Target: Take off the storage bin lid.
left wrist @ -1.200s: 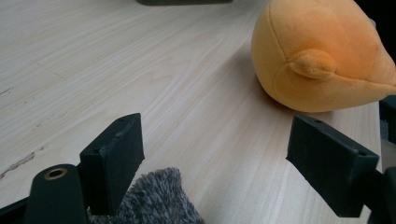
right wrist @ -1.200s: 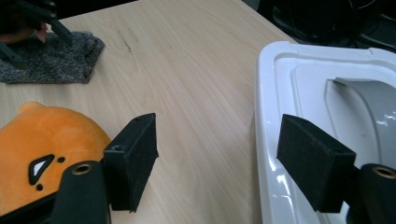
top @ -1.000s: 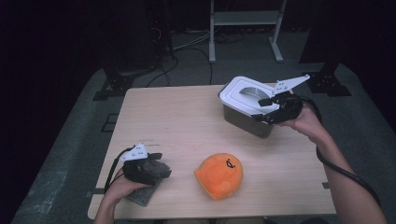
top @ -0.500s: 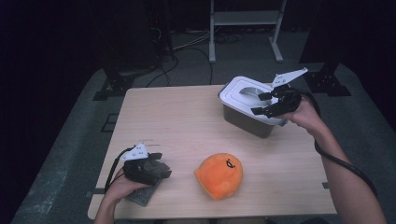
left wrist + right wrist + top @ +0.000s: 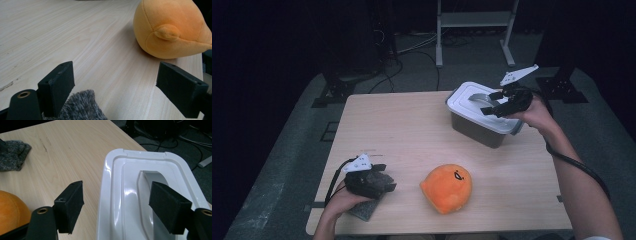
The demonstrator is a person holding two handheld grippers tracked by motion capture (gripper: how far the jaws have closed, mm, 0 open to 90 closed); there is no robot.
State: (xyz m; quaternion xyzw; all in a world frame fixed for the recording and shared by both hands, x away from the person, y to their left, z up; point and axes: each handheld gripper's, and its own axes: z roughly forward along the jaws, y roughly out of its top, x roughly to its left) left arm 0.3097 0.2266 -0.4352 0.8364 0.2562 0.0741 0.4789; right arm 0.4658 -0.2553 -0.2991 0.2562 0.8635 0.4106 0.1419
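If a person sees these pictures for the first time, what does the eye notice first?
First the orange plush toy, lying near the front edge of the pale wooden table. Then the white-lidded box at the far right, with the right tongs open above its lid.

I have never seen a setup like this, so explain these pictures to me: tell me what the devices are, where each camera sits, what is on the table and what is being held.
A person sits at a wooden table and holds a hand-operated gripper with two black jaws in each hand. The high view looks down from above the person. Each of the other two views comes from a camera riding on one gripper, looking along its jaws.

On the table are an orange plush toy, a grey fuzzy cloth and a dark box with a white lid.

The left gripper rests low by the cloth, jaws open, facing the plush toy. The right gripper hovers over the lid, its jaws open on either side of the lid's grey handle. Neither gripper holds anything.
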